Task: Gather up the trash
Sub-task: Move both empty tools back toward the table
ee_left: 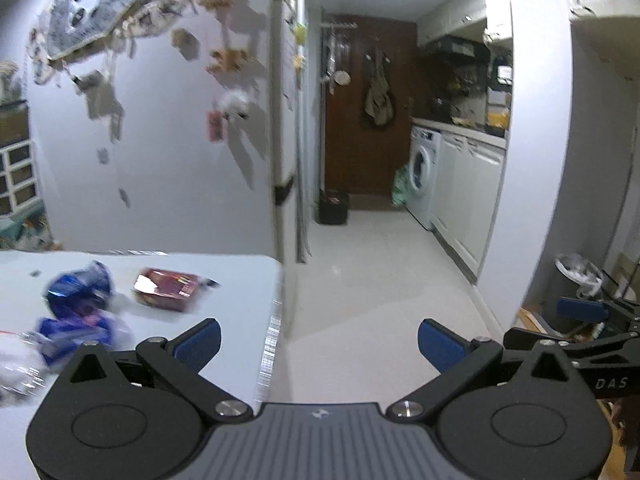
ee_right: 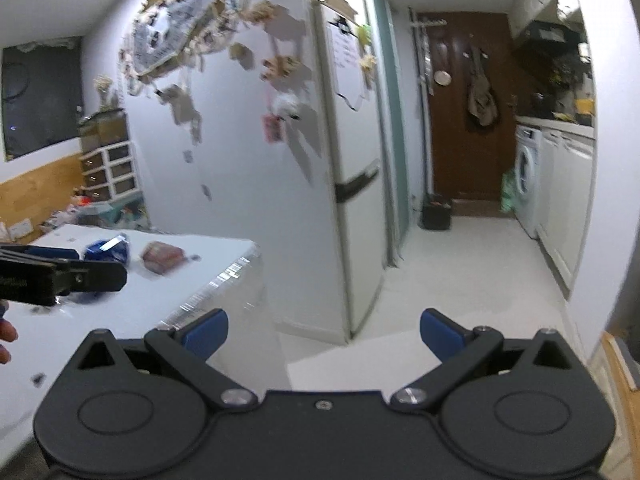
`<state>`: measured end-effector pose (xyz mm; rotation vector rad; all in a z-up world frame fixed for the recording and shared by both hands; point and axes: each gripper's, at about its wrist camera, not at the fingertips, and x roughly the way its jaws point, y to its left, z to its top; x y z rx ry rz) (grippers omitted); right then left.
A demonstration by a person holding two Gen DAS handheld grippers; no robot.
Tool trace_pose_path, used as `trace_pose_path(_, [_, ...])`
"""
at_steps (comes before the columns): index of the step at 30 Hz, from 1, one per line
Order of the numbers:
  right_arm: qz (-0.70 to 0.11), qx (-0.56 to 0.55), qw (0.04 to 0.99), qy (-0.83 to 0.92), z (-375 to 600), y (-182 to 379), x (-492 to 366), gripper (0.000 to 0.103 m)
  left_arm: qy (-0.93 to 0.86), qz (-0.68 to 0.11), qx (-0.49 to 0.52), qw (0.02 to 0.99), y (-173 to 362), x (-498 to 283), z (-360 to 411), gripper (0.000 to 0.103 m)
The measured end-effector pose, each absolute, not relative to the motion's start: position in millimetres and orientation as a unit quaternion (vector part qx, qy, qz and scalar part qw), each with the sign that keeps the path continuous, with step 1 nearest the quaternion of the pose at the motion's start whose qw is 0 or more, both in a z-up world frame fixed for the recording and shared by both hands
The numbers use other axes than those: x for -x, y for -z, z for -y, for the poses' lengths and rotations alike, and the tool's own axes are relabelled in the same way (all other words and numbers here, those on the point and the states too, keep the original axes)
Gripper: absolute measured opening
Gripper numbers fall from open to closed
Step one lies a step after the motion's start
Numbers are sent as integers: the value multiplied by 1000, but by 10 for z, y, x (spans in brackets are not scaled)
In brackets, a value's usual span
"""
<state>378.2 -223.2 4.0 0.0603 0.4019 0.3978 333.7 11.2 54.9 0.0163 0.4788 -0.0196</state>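
- We find the left gripper (ee_left: 319,343) with jaws wide apart, holding nothing, above the table (ee_left: 224,280) edge.
- The right gripper (ee_right: 323,334) likewise stands apart and empty.
- Trash lies on the table: a red packet (ee_left: 168,288) and blue wrappers (ee_left: 80,288), blurred.
- A lined bin (ee_left: 578,280) stands by the right wall.

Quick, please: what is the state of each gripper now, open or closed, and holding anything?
Left gripper: open, holding nothing.
Right gripper: open, holding nothing.
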Motion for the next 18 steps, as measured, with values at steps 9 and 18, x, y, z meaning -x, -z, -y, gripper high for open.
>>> trace_pose_path(9, [-168, -40, 949, -265, 1487, -235, -3757, 103, -42, -205, 2, 978, -711, -3127, -973, 103])
trace_pose_path(18, [-161, -20, 934, -319, 687, -252, -3734, 103, -110, -181, 31, 977, -537, -3058, -1961, 103])
